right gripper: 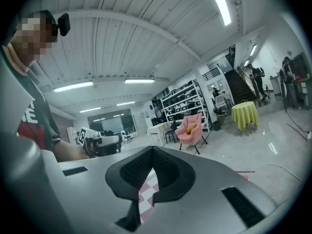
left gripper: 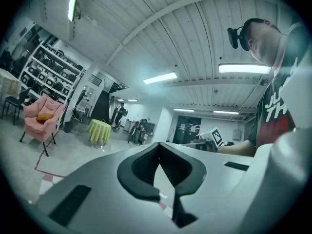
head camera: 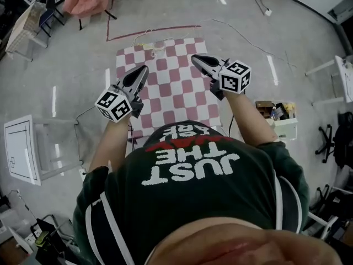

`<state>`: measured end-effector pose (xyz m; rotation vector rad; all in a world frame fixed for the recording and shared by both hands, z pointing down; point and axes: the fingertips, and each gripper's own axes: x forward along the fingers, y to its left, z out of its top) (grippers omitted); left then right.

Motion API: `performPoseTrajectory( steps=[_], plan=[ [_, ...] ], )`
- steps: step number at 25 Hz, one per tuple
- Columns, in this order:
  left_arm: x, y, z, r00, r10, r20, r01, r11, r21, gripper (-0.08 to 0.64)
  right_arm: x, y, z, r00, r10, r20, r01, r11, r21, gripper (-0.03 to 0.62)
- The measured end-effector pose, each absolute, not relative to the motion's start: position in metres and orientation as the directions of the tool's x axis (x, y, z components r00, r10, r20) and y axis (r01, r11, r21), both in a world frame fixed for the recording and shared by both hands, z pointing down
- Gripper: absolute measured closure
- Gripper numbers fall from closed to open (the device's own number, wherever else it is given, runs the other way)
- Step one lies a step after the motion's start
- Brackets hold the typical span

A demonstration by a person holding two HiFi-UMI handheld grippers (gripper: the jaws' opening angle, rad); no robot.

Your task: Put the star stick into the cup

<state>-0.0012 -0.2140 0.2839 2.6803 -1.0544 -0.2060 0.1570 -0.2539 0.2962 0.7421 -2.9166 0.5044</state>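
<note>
Both my claws are closed with nothing in them. In the left gripper view, the left claw has its dark pads meeting at the tips, and only a sliver of checked cloth shows through the gap behind them. The right claw looks the same in the right gripper view, tips together over pink and white squares.

In the head view, my left claw is over the left part of the counter, its marker cube at the counter's left edge. My right claw is over the right part, nearer the far edge, and its marker cube is out past the right edge. The two tips point inward and are well apart.

I cannot tell from any view where the star stick or the cup is.

Farther out across the floor stand a pink armchair and a small round table under a yellow-green cloth.
</note>
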Motion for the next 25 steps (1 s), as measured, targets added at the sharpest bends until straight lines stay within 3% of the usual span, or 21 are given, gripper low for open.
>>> performPoseTrajectory(
  steps=[11, 25],
  plan=[
    [0.064, -0.144, 0.257, 0.704, -0.71, 0.01, -0.688, -0.678, 0.258, 0.549, 0.204, -0.197, 0.267, -0.912, -0.394, 0.114, -0.41, 0.862, -0.299, 0.558],
    [0.02, -0.128, 0.249, 0.715, -0.699, -0.014, -0.669, -0.691, 0.275, 0.549, 0.159, -0.165, 0.259, -0.924, -0.364, 0.115, -0.382, 0.872, -0.306, 0.558]
  ],
)
